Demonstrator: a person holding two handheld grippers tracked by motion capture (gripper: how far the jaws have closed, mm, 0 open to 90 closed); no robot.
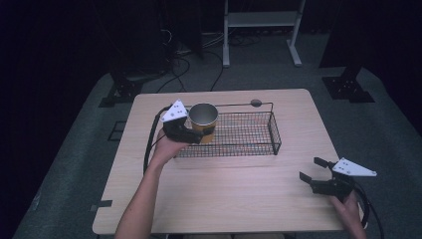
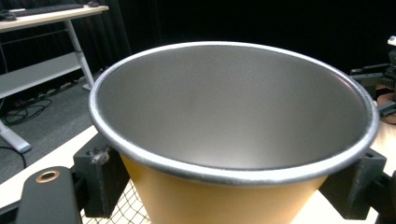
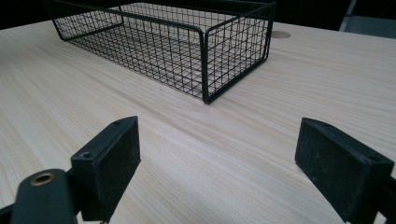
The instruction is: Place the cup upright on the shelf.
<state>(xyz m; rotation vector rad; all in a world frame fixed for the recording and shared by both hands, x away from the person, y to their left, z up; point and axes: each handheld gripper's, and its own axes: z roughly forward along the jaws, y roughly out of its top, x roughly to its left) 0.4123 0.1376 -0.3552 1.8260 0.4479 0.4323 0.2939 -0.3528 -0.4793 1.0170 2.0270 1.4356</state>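
A yellow cup [image 1: 203, 121] with a silver inside and rim is held upright over the left end of a black wire basket [image 1: 259, 144]. My left gripper [image 1: 197, 134] is shut on the cup's lower wall. Seen from the left gripper view, the cup [image 2: 233, 116] stands between the two black pads [image 2: 100, 175], with basket mesh below. My right gripper [image 1: 312, 170] rests near the table's right front corner, open and holding nothing. From the right gripper view its open pads [image 3: 114, 158] face the basket [image 3: 205, 60] across bare wood.
The light wooden table [image 1: 234, 199] holds the basket in its far middle. A round grommet [image 1: 256, 103] sits by the far edge. Beyond the table are a white desk frame [image 1: 261, 30], cables on the grey floor and black stand feet [image 1: 348, 87].
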